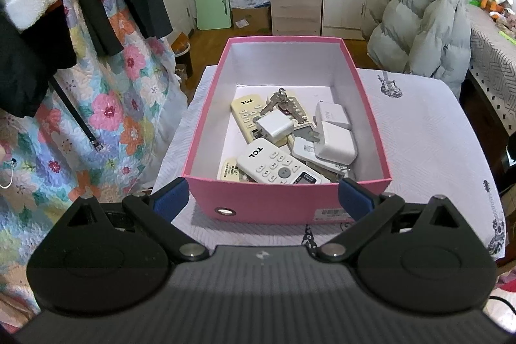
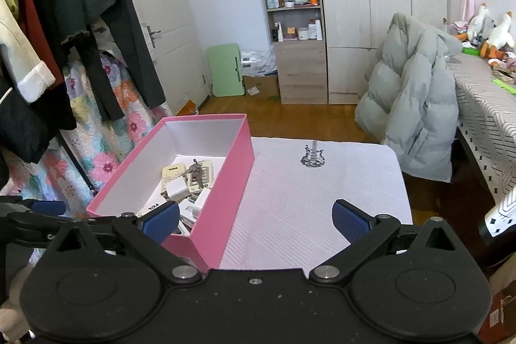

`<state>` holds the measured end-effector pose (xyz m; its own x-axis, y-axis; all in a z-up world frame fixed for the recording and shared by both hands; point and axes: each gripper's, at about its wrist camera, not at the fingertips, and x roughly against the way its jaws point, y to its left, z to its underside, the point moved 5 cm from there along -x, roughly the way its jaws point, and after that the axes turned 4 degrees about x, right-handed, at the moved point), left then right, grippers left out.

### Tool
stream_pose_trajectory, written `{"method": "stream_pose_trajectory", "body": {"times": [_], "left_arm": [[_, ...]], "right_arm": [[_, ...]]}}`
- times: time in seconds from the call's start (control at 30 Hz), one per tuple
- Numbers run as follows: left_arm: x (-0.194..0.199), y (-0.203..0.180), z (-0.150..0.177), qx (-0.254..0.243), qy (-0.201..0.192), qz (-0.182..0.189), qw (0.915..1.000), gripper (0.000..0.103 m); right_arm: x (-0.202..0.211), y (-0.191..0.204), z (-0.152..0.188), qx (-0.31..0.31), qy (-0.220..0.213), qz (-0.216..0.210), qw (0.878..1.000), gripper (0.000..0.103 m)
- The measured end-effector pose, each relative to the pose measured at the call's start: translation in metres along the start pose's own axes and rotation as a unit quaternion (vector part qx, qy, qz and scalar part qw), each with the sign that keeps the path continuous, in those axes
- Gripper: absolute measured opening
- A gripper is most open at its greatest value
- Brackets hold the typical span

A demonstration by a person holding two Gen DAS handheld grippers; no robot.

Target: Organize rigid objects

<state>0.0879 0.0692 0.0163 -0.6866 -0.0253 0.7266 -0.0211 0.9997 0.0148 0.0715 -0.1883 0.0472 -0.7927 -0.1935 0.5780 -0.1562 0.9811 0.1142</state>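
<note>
A pink box (image 1: 213, 105) with a white inside stands on a white cloth-covered table (image 1: 425, 131). It holds white TCL remotes (image 1: 277, 165), a cream remote (image 1: 246, 115), white plug adapters (image 1: 274, 126), a bunch of keys (image 1: 280, 100) and more chargers (image 1: 335, 142). My left gripper (image 1: 262, 199) is open in front of the box's near wall, nothing between its blue pads. In the right wrist view the pink box (image 2: 225, 192) sits at left. My right gripper (image 2: 254, 220) is open and empty, its left pad over the box's near corner, its right pad over the cloth.
Clothes on a rack (image 2: 64, 31) and a floral quilt (image 1: 106, 105) hang at the left. A grey puffer jacket (image 2: 416, 112) drapes over a chair at the right, beside a patterned table (image 2: 483, 112). Shelves and a wardrobe (image 2: 348, 21) stand across the wooden floor.
</note>
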Motion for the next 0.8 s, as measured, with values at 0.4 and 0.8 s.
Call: {"method": "stream_pose_trajectory", "body": {"times": [0.4,0.8], "left_arm": [[0.017,-0.008,0.01,0.011,0.001,0.004,0.9999,0.1],[0.014,-0.021,0.003,0.004,0.006,0.011,0.9999,0.1]], "right_arm": [[0.008,-0.003,0.009,0.001,0.014,0.015,1.0,0.102],[0.003,-0.017,0.013,-0.018,0.025,0.035,0.999,0.102]]}}
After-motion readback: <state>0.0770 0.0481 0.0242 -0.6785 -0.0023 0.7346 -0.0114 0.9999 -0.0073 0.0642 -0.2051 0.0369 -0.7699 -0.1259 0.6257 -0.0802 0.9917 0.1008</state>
